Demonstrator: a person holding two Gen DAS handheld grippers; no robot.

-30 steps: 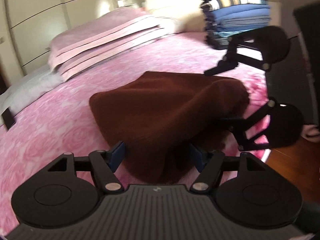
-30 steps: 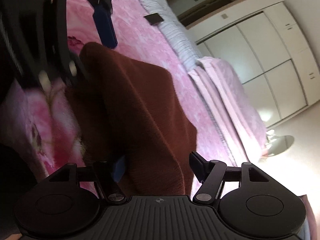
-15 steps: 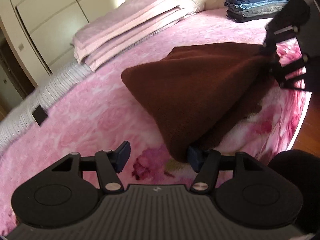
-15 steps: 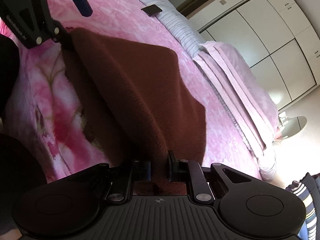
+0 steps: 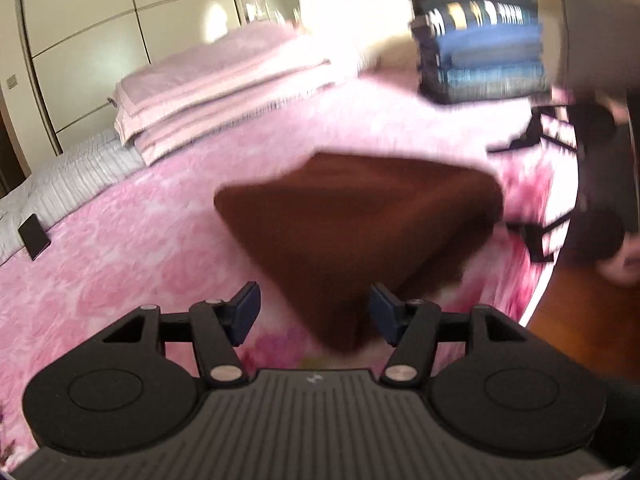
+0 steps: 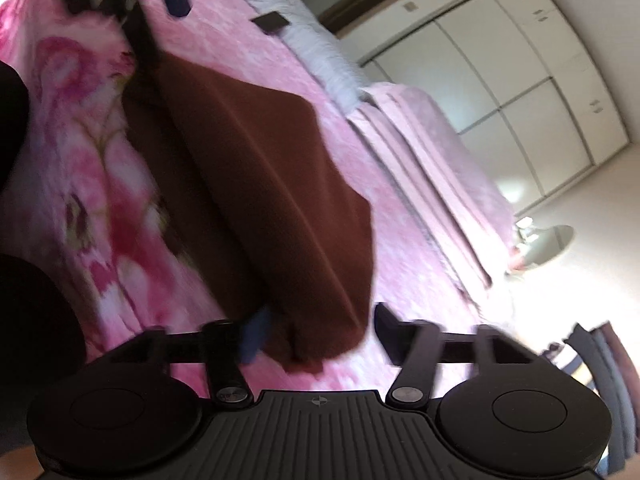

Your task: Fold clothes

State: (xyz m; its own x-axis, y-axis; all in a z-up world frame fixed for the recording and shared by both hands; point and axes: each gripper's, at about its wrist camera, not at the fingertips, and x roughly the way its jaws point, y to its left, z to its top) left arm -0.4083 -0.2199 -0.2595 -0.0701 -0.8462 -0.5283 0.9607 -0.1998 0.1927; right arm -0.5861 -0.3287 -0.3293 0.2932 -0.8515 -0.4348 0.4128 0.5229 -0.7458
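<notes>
Left gripper (image 5: 314,310): I had its jaws spread wide, gripping nothing, with the near corner of the brown garment (image 5: 360,232) lying between the blue pads (image 5: 246,312) at lower centre of the left view. Right gripper (image 6: 316,334): jaws likewise apart, the opposite corner of the garment (image 6: 272,184) resting between them ungripped (both views were motion-blurred, so contact with the pads could not be judged). The garment lay folded in a roughly four-sided slab on the pink floral bedspread (image 5: 120,248), mid-frame; I judged both corners were set free so the fold could settle flat. Upper right of the left view: a stack of folded clothes (image 5: 480,40), probably where this piece belonged. Upper left: folded pink blankets (image 5: 224,88) before the wardrobe (image 5: 80,48).
</notes>
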